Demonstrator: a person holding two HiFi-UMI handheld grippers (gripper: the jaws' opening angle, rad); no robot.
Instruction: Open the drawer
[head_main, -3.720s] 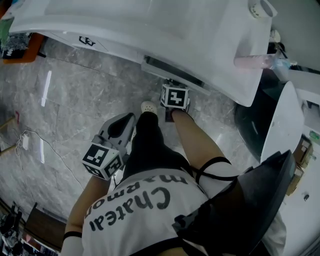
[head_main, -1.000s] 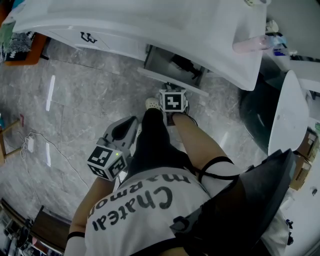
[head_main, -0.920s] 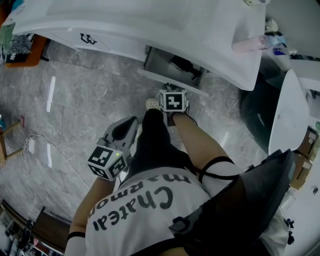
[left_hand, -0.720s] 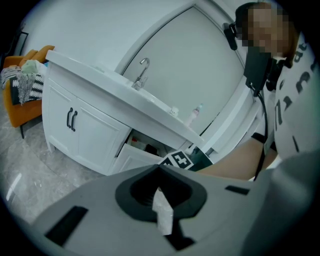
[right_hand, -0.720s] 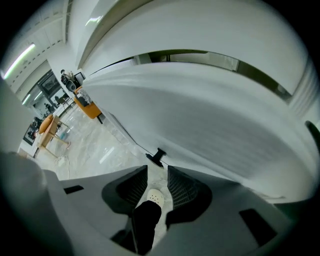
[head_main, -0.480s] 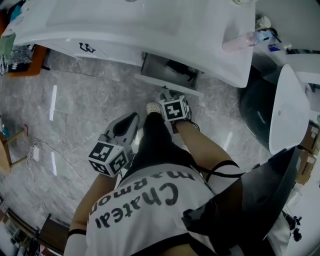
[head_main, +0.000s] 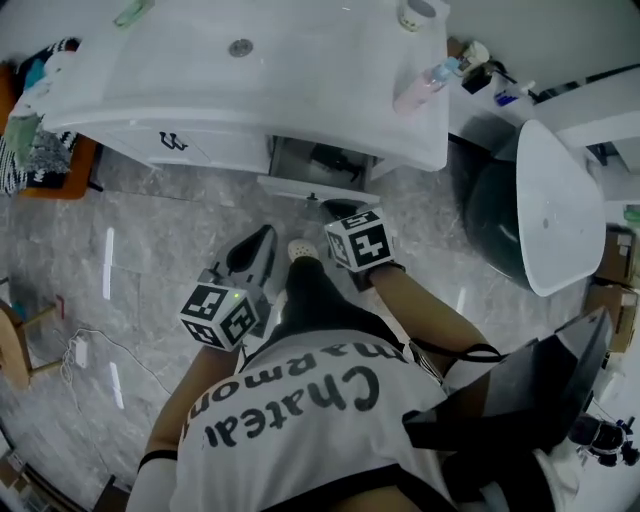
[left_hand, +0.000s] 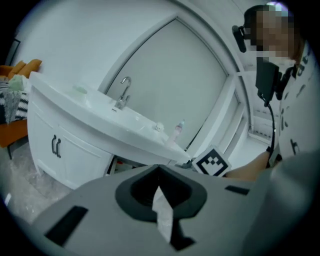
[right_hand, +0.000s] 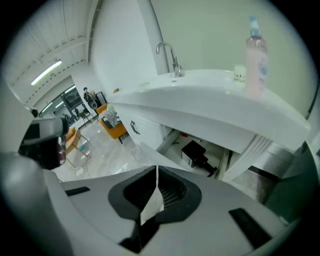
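Both shut, empty — left gripper (left_hand: 159, 176), right gripper (right_hand: 156, 174) just closed; glossy white drawer (head_main: 300, 186) open

The white vanity top (head_main: 300, 90) carried a pink bottle (head_main: 415, 88) and a round tub (head_main: 415, 12) near its right end. Its open drawer (head_main: 310, 187) held a dark object (head_main: 335, 160). A white cable (head_main: 85, 345) lay on the grey marbled floor (head_main: 160, 250).

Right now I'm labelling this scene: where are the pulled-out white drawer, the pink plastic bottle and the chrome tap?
pulled-out white drawer (head_main: 310, 189), head view, on its front panel.
pink plastic bottle (right_hand: 254, 65), right gripper view, on its body.
chrome tap (right_hand: 173, 57), right gripper view, on its upright stem.
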